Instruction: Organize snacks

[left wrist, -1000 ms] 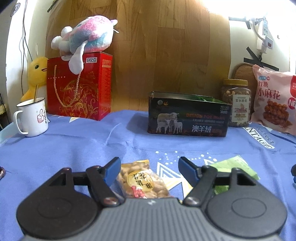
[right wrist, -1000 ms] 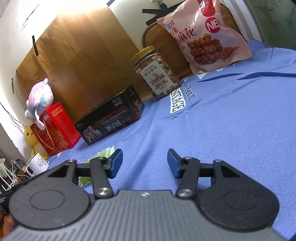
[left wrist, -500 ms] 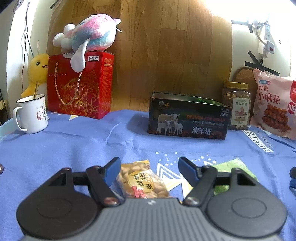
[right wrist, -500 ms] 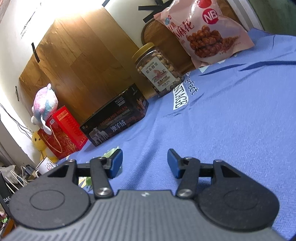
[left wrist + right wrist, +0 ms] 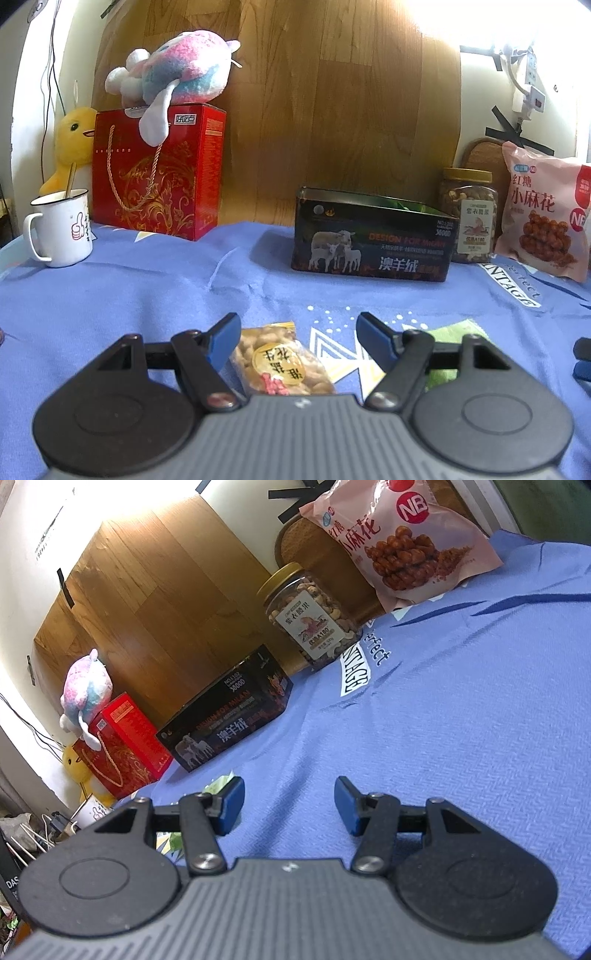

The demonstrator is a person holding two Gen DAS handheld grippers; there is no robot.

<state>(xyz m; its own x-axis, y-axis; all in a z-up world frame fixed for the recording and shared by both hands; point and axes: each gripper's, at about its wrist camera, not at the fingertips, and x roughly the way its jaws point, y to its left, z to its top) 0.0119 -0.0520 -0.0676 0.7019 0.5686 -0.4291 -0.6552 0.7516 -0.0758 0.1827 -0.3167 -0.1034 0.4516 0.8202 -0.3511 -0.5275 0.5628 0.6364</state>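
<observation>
My left gripper (image 5: 297,334) is open just above the blue cloth. A clear packet of peanuts (image 5: 280,363) with a yellow label lies between its fingers, closer to the left one, not gripped. A green packet (image 5: 448,334) lies by its right finger and shows in the right wrist view (image 5: 218,784) too. An open dark tin box (image 5: 373,240) with sheep on it stands further back; it also shows in the right wrist view (image 5: 229,727). My right gripper (image 5: 289,805) is open and empty over bare cloth; its tip shows at the left wrist view's right edge.
A nut jar (image 5: 471,221) and a pink snack bag (image 5: 543,214) stand at the back right. A red gift box (image 5: 155,170) with a plush toy (image 5: 173,75) on top, a yellow duck (image 5: 72,140) and a white mug (image 5: 61,229) stand at the back left.
The right wrist view has tilted and swung, so jar and pink bag now sit higher and nearer. The left gripper has barely moved. Both grippers stay open.
</observation>
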